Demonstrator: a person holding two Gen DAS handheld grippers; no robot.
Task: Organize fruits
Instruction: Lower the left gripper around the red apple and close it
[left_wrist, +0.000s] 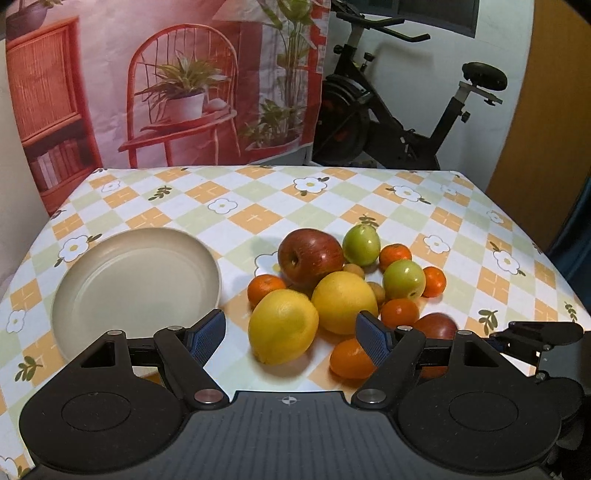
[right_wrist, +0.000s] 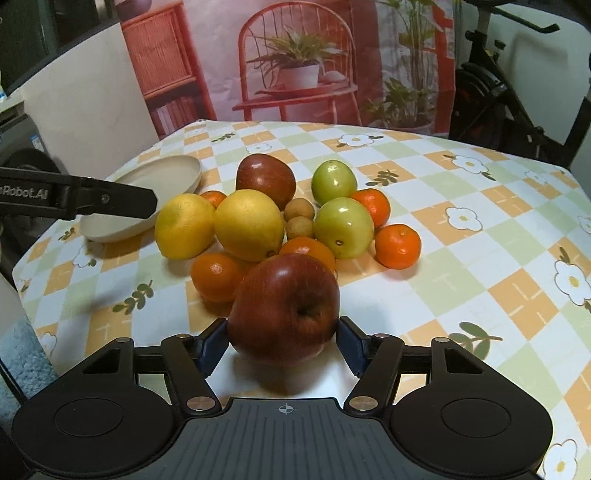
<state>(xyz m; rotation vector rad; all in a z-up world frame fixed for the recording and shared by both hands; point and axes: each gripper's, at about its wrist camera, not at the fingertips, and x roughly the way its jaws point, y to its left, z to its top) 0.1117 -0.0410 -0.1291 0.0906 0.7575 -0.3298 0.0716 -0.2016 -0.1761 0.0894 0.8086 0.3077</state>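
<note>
A pile of fruit lies on the checked tablecloth: two red apples, two yellow lemons (left_wrist: 282, 325), two green fruits (left_wrist: 403, 278), several mandarins (left_wrist: 265, 287) and small brown fruits. A beige plate (left_wrist: 136, 284) sits left of the pile, also seen in the right wrist view (right_wrist: 162, 173). My left gripper (left_wrist: 291, 334) is open and empty, just before the nearer lemon. My right gripper (right_wrist: 282, 341) has its blue pads against both sides of the near red apple (right_wrist: 284, 306), which looks to rest on the cloth. The second apple (right_wrist: 266, 179) sits at the back.
The table (left_wrist: 332, 192) ends at the far edge, with a printed backdrop (left_wrist: 166, 81) and an exercise bike (left_wrist: 399, 110) behind it. My left gripper's arm (right_wrist: 74, 199) reaches over the plate in the right wrist view.
</note>
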